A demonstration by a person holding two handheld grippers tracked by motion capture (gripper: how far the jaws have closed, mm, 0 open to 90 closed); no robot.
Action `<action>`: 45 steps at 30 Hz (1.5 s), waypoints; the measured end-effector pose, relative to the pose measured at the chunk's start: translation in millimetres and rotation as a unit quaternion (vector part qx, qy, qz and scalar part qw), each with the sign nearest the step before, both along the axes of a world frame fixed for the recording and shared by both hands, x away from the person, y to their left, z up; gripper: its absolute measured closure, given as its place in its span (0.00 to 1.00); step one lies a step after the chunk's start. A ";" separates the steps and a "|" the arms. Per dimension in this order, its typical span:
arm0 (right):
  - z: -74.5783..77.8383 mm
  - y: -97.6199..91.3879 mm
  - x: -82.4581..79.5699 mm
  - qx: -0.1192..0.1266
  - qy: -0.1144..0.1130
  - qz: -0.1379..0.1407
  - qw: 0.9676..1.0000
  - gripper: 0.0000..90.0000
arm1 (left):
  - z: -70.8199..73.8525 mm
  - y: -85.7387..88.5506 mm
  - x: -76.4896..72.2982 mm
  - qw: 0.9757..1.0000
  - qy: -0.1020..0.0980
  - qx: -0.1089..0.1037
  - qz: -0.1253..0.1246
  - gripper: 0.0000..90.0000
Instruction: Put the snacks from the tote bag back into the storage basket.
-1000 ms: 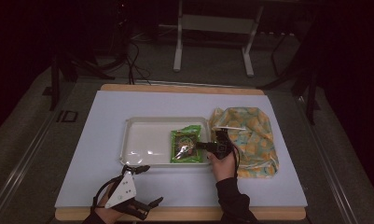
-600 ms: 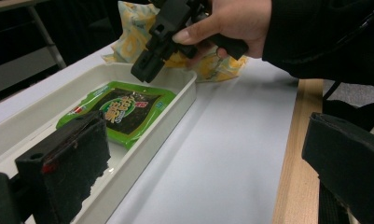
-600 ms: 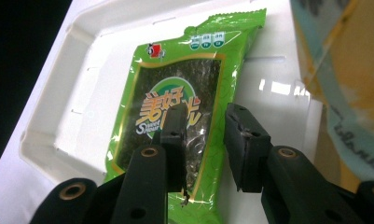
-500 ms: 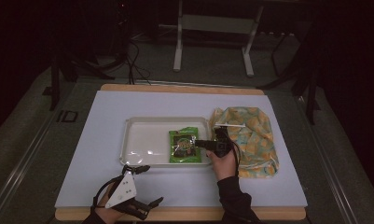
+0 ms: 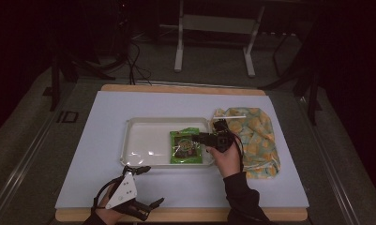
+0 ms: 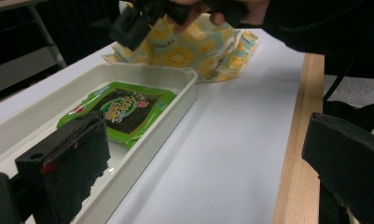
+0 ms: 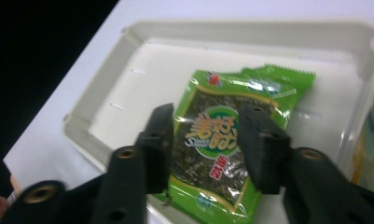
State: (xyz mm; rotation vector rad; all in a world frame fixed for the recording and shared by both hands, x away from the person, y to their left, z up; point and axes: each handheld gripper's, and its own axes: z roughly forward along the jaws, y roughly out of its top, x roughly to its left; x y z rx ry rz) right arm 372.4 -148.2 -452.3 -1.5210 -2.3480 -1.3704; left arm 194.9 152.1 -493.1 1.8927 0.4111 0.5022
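A green seaweed snack packet [image 5: 188, 147] lies flat in the right part of a white tray [image 5: 148, 126]. My right gripper [image 5: 205, 138] hovers at the packet's right edge, held by a hand. In the right gripper view its jaws stand open [image 7: 205, 121] just above the packet [image 7: 212, 154], which shows between them. My left gripper [image 5: 148, 187] rests open near the table's front edge, with nothing in it. In the left gripper view, past its own wide-set jaws [image 6: 208, 158], are the tray [image 6: 170, 121], the packet [image 6: 121, 109] and the right gripper [image 6: 135, 21].
A yellow patterned bag [image 5: 256, 140] lies flat just right of the tray, under the right hand. A white mat [image 5: 106, 140] covers the table, with the wooden edge [image 5: 190, 214] at the front. Dark floor and stands [image 5: 178, 37] lie beyond.
The packet has settled a little lower and now lies flat in the tray. The right gripper stays close over it. The left gripper has not moved.
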 end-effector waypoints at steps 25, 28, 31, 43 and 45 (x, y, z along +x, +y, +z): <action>45.9 -55.0 -3.7 -0.031 -0.137 0.003 0.990 0.18 | -0.7 -0.1 0.8 1.000 0.003 0.001 0.001 0.01; 47.8 -64.3 -6.6 -0.040 -0.157 0.004 0.987 0.18 | -1.0 -0.4 0.8 1.000 0.004 0.001 0.001 0.01; 48.9 -72.5 -9.3 -0.038 -0.168 -0.002 0.985 0.16 | -1.3 -1.1 0.9 1.000 0.004 0.002 0.001 0.01; 39.6 -110.6 -22.7 -0.046 -0.196 -0.037 0.979 0.16 | -1.6 -1.0 0.9 1.000 0.005 0.004 0.001 0.01; 38.2 -117.1 -25.1 -0.048 -0.200 -0.044 0.978 0.16 | -1.7 -1.1 0.9 1.000 0.006 0.004 0.001 0.01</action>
